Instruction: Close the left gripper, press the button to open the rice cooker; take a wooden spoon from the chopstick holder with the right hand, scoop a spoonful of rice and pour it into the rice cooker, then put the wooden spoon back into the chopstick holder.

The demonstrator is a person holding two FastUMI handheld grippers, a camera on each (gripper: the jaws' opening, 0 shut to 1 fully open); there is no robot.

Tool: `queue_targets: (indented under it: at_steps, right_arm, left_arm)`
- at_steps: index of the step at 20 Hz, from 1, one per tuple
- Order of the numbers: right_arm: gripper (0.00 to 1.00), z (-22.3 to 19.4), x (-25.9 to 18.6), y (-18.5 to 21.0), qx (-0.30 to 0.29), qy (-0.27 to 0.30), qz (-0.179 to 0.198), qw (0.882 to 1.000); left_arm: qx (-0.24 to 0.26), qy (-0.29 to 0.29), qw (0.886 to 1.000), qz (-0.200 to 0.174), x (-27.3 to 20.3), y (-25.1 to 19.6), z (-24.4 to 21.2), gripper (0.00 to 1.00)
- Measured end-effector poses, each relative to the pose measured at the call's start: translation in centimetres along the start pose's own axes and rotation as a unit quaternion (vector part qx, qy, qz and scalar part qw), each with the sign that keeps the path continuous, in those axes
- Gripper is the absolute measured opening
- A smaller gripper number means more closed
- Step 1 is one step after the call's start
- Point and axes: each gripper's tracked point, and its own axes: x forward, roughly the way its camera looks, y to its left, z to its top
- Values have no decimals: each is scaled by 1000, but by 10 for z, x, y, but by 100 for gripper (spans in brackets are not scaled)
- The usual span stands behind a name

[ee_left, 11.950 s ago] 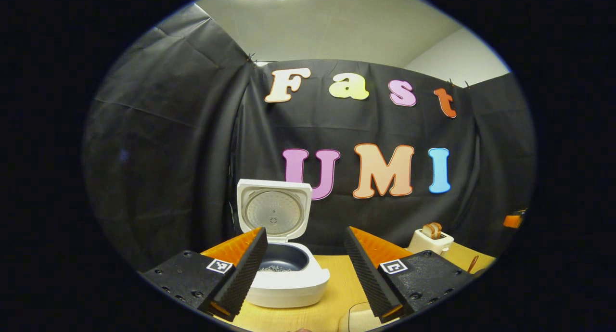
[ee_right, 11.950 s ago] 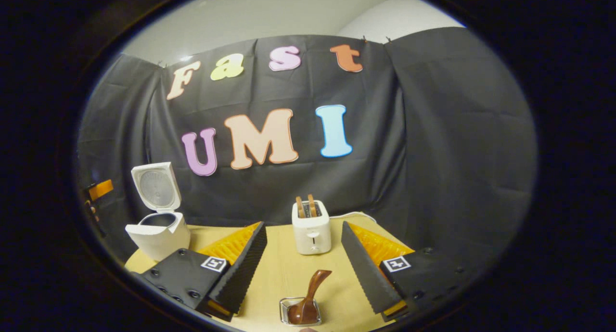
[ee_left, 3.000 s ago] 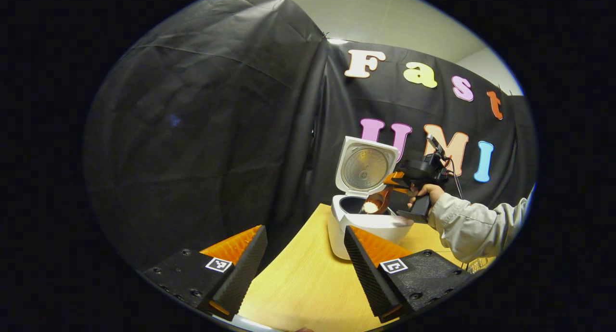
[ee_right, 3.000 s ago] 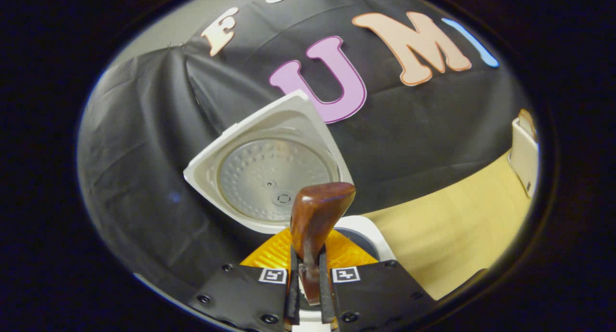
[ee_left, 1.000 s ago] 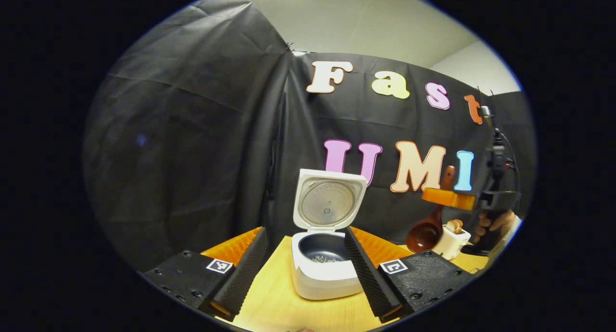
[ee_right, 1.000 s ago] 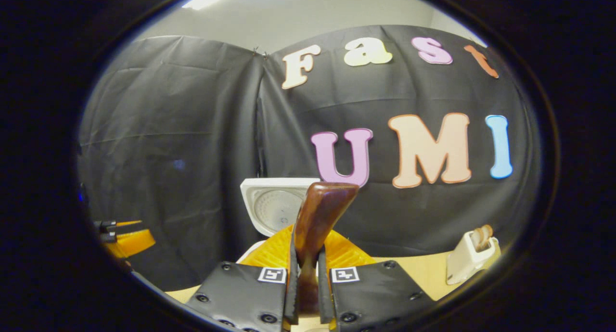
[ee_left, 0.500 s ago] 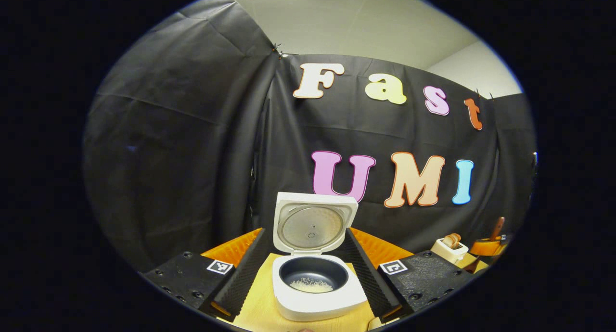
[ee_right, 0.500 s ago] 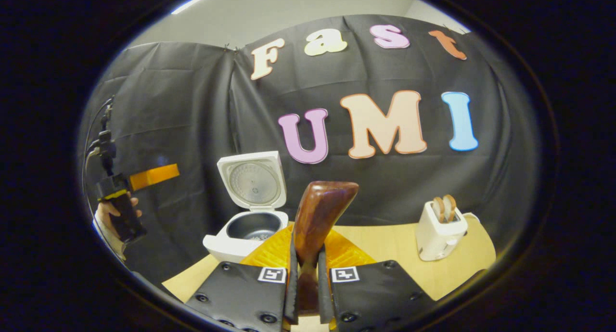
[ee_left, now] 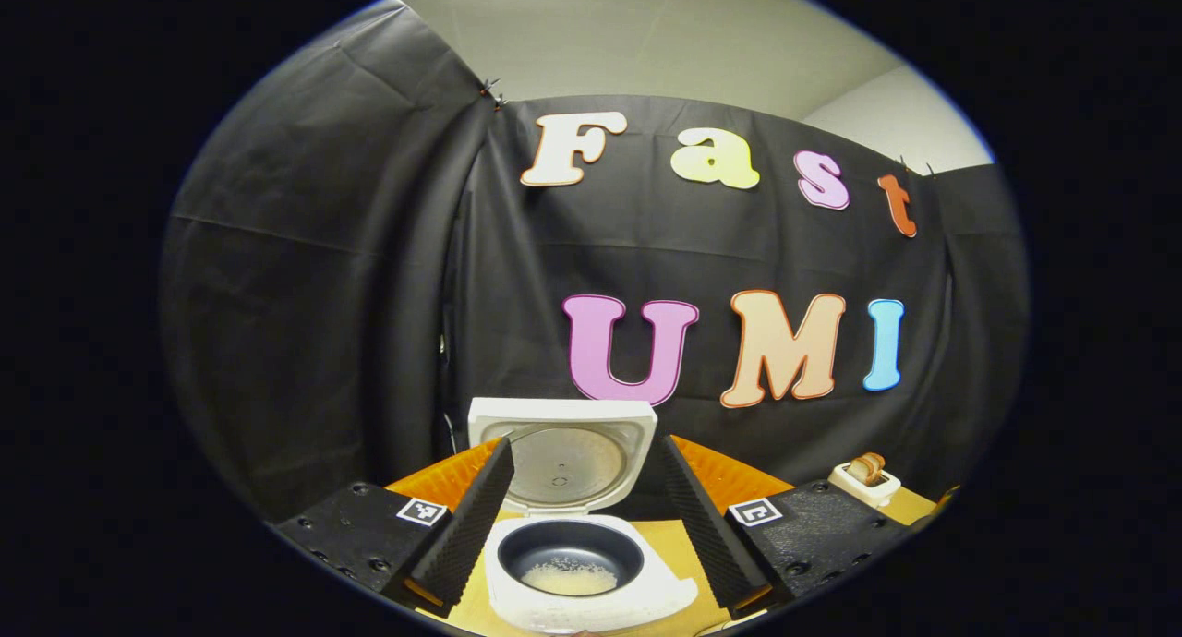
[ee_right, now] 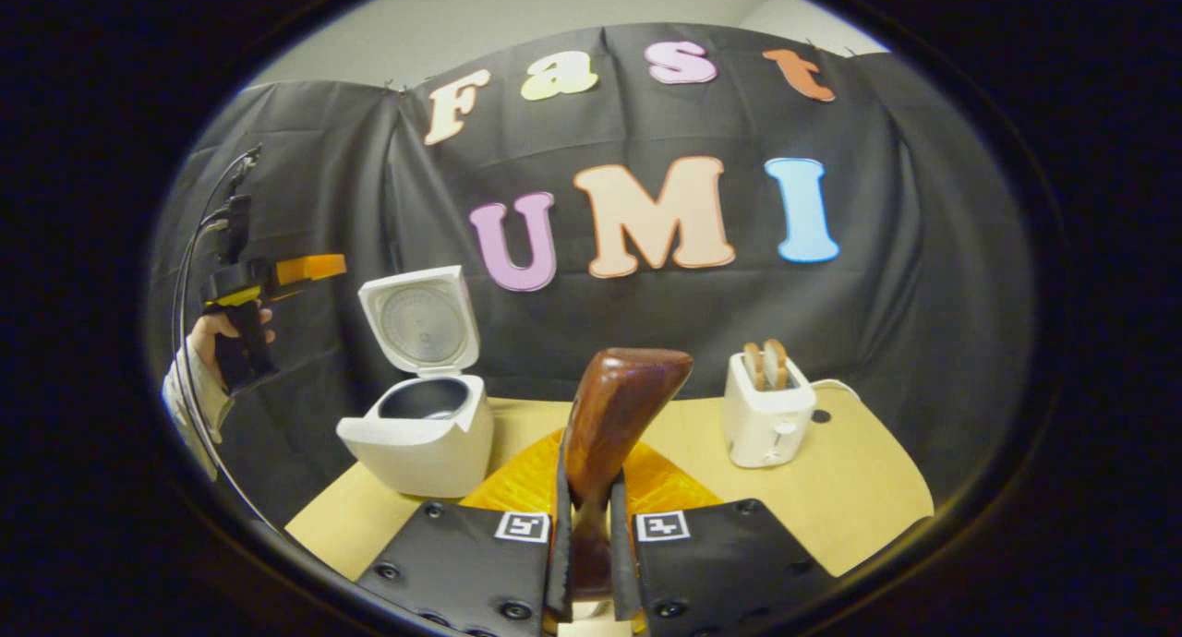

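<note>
Right gripper view now shows the right gripper (ee_right: pixel 586 563) pulled back from the open rice cooker (ee_right: pixel 420 434), fingers clamped on the wooden spoon (ee_right: pixel 609 425), rice (ee_left: pixel 568 577) poured, left gripper (ee_left: pixel 582 526) open, so the spoon's return remains.

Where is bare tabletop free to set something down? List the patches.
In the right gripper view, bare table lies between the rice cooker and the toaster, and also in front of the toaster toward the near right edge. It is crowded where the right tongs grip the wooden spoon.
</note>
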Motion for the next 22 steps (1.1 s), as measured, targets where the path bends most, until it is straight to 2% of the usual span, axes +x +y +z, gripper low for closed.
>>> queue_targets:
  at_steps: [6,10,14,22]
  right_arm:
    - [19,-28,-9,-100,22,15,-92,995]
    - [20,-56,-8,-142,29,37,-134,990]
    - [20,-94,-11,-161,44,69,-152,985]
    - [19,-148,-8,-162,53,125,-159,978]
  left_arm:
    - [8,3,1000,-19,5,-34,-3,92]
    - [9,5,1000,-23,5,-46,-5,94]
    - [10,6,1000,-23,4,-52,-5,94]
    - [17,11,1000,-20,5,-51,-7,92]
